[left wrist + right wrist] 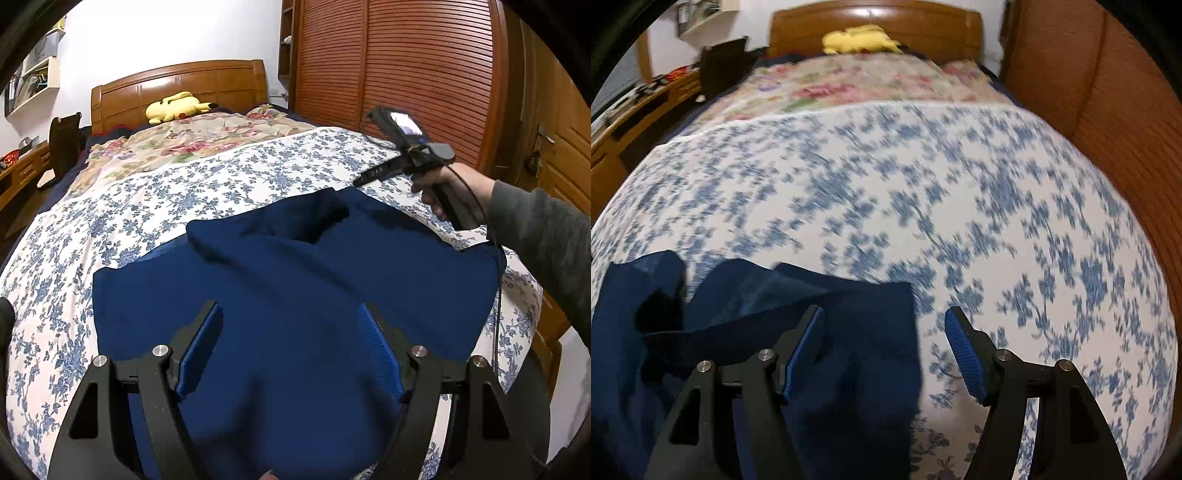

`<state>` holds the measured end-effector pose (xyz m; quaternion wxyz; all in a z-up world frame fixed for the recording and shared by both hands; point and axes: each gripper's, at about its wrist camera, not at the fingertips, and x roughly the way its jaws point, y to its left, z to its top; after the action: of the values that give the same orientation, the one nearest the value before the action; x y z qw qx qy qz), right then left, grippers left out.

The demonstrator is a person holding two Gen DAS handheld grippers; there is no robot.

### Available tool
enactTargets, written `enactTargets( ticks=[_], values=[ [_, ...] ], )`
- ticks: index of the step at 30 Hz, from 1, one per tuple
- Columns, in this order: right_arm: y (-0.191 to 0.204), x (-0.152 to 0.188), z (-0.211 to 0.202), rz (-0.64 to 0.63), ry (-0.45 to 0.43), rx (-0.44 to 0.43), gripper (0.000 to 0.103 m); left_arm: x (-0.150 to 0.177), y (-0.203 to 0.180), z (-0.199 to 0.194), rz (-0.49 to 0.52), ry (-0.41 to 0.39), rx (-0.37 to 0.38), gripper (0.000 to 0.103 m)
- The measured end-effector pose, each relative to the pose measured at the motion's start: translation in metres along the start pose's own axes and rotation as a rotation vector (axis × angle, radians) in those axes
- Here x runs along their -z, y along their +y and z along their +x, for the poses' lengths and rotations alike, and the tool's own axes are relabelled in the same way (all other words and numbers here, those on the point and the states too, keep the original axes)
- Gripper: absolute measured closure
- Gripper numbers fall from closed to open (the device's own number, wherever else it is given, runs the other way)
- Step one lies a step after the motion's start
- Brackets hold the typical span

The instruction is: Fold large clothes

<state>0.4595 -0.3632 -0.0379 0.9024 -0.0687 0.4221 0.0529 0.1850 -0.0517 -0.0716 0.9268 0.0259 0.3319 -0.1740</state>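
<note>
Navy blue garment (295, 288) lies spread on the blue-floral bedsheet (147, 206), partly folded, one flap doubled over toward its middle. Left gripper (291, 350): fingers spread wide, nothing between them, poised over the garment's near portion. Right gripper (884, 350): fingers likewise parted, gripping nothing, positioned at the garment's right edge (908, 332); its view is motion-blurred. A yellow plush toy (177, 107) rests by the wooden headboard (177, 85). Slatted wardrobe (406, 74) stands beside the bed
</note>
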Motion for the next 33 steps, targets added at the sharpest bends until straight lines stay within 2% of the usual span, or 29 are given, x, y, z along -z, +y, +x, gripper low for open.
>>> enactTargets(
  ticks=[2,5,6,7,8,9,11,12,14,18,21,25,27,33],
  values=[
    [-0.004,0.002,0.015,0.017,0.042,0.016,0.034,0.001,0.002,0.000,-0.002,0.002,-0.003,0.027],
    [-0.003,0.008,0.045,0.013,0.110,0.017,0.050,0.001,0.002,0.001,-0.004,0.005,-0.006,0.027],
    [-0.003,0.012,0.054,0.004,0.136,0.013,0.063,0.001,0.002,0.001,-0.003,0.006,-0.006,0.027],
    [0.000,0.012,0.058,0.000,0.144,-0.004,0.087,0.001,0.002,0.001,-0.003,0.005,-0.005,0.027],
    [0.002,0.012,0.058,-0.004,0.129,-0.036,0.100,0.001,0.002,0.001,-0.002,0.005,-0.005,0.027],
    [0.002,0.010,0.054,-0.011,0.102,-0.049,0.101,0.001,0.002,0.001,-0.002,0.006,-0.005,0.027],
    [0.000,0.004,0.041,0.010,0.016,-0.055,0.101,0.001,0.001,0.003,0.002,0.009,-0.005,0.027],
    [-0.006,0.000,0.035,0.042,-0.014,-0.020,0.102,0.002,0.001,0.003,0.003,0.010,-0.006,0.027],
    [-0.016,-0.003,0.038,0.083,0.004,0.073,0.101,0.001,0.000,0.004,0.004,0.010,-0.004,0.027],
    [-0.017,-0.002,0.057,0.075,0.071,0.123,0.101,0.002,0.000,0.004,0.004,0.013,-0.007,0.027],
    [-0.016,-0.003,0.044,0.066,0.053,0.129,0.088,0.002,0.000,0.003,0.005,0.011,-0.007,0.026],
    [-0.013,0.004,-0.001,0.020,-0.013,0.107,0.052,0.002,-0.001,-0.002,0.006,-0.003,-0.001,0.026],
    [-0.006,0.014,-0.025,-0.006,-0.046,0.085,0.045,0.001,-0.002,-0.004,0.007,-0.008,0.001,0.026],
    [0.016,0.067,-0.086,-0.076,-0.104,-0.012,0.044,0.001,-0.004,-0.009,0.007,-0.020,0.008,0.026]
  ],
)
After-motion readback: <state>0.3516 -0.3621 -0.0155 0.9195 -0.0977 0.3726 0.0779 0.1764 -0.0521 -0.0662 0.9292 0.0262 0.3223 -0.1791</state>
